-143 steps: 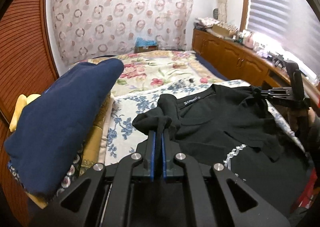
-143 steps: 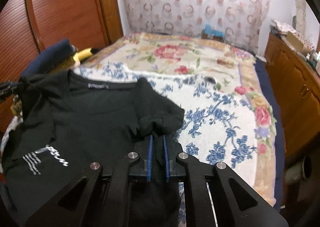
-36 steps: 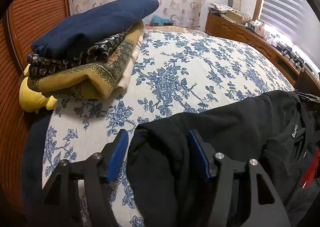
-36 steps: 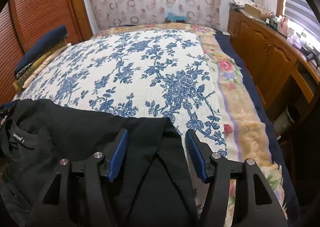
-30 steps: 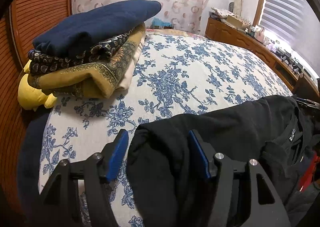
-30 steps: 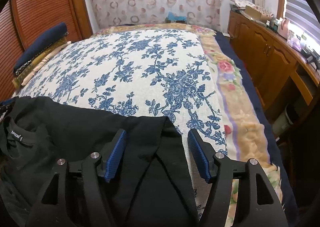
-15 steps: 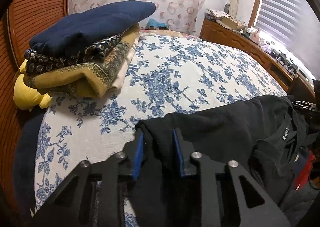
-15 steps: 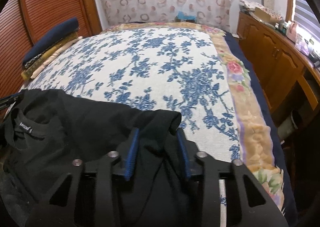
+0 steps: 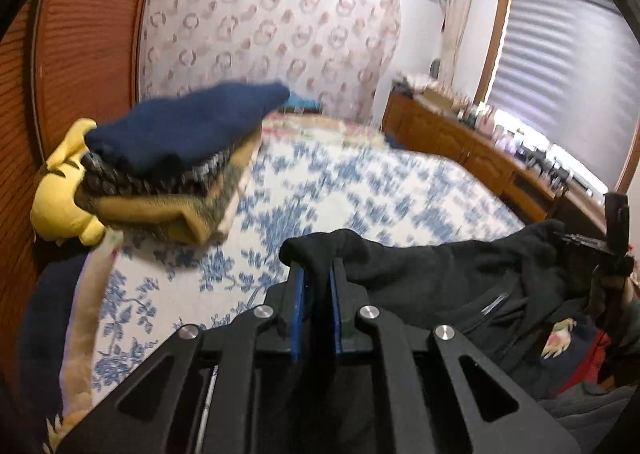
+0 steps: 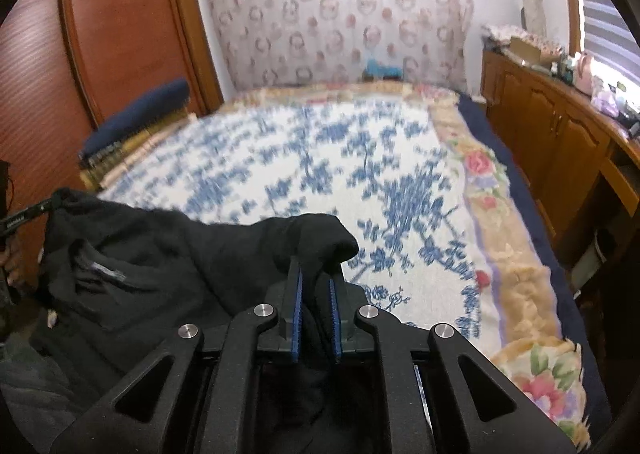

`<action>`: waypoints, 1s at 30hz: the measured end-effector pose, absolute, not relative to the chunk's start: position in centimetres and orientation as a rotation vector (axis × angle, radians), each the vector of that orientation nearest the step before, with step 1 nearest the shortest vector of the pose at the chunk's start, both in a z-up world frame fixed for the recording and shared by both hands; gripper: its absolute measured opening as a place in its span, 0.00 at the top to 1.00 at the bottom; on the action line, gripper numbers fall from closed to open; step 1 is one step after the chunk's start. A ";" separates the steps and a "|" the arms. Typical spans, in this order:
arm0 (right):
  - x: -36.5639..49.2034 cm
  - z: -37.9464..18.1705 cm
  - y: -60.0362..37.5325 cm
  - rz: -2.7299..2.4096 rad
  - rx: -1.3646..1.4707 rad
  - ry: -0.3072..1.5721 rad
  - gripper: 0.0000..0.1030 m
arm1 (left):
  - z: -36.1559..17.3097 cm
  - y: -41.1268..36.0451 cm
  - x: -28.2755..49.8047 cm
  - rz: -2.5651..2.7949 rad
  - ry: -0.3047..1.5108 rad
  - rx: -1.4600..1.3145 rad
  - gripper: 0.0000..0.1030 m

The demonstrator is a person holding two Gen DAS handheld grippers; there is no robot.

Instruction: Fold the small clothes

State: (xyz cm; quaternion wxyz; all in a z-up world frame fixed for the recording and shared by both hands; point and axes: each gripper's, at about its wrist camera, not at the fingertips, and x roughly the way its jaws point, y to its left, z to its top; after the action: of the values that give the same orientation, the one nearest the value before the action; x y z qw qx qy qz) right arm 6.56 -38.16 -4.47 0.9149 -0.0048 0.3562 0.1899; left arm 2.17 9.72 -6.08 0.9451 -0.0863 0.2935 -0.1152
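Black garment (image 9: 440, 274) | location: near edge of bed (image 10: 320, 158), raised | left gripper (image 9: 316, 286), right gripper (image 10: 316, 286): jaws closing, clamping its fabric | progress: corners gripped, fold not yet laid | folded stack (image 9: 172, 166): left edge.

Blue-flowered bedspread (image 9: 360, 190) and curtain (image 10: 340, 14) motion-blurred.

Bedspread (image 9: 360, 190): white with blue floral print, spread across the bed; blurred.
Folded stack (image 9: 176, 158): at 10 o'clock in the left view, a navy piece on top, patterned and mustard layers beneath.
Yellow item (image 9: 60, 194): wedged at the stack's left side.
Curtain (image 10: 340, 10): ring-patterned, hung at 12 o'clock.
Wooden cabinets (image 10: 560, 126): ranged at 3 o'clock, clutter on top.
Blinds (image 9: 560, 74): closed, at 2 o'clock.
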 end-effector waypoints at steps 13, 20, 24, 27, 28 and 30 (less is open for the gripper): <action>-0.2 8.3 -38.4 0.465 -0.053 0.468 0.92 | 5.8 9.9 -4.0 -0.295 0.304 -0.159 0.93; -2.5 14.7 -38.8 0.473 -0.087 0.321 0.93 | 10.7 11.1 -4.5 -0.271 0.184 -0.120 0.93; -1.8 17.7 -38.4 0.467 -0.121 0.272 0.93 | 13.3 11.7 -2.9 -0.256 0.149 -0.092 0.93; -0.6 20.4 -38.2 0.464 -0.134 0.236 0.93 | 15.7 12.2 -1.3 -0.266 0.127 -0.094 0.93; -0.1 21.3 -38.2 0.464 -0.133 0.226 0.93 | 16.2 12.3 -0.9 -0.266 0.120 -0.092 0.93; 0.9 23.0 -38.1 0.463 -0.136 0.205 0.93 | 17.7 12.2 -0.2 -0.261 0.103 -0.070 0.93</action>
State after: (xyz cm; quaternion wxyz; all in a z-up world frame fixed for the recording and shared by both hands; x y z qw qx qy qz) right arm 0.85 -38.13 22.99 0.9658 -0.0671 0.1012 0.2290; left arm -0.20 12.18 17.67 0.9896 -0.0348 0.0511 -0.1300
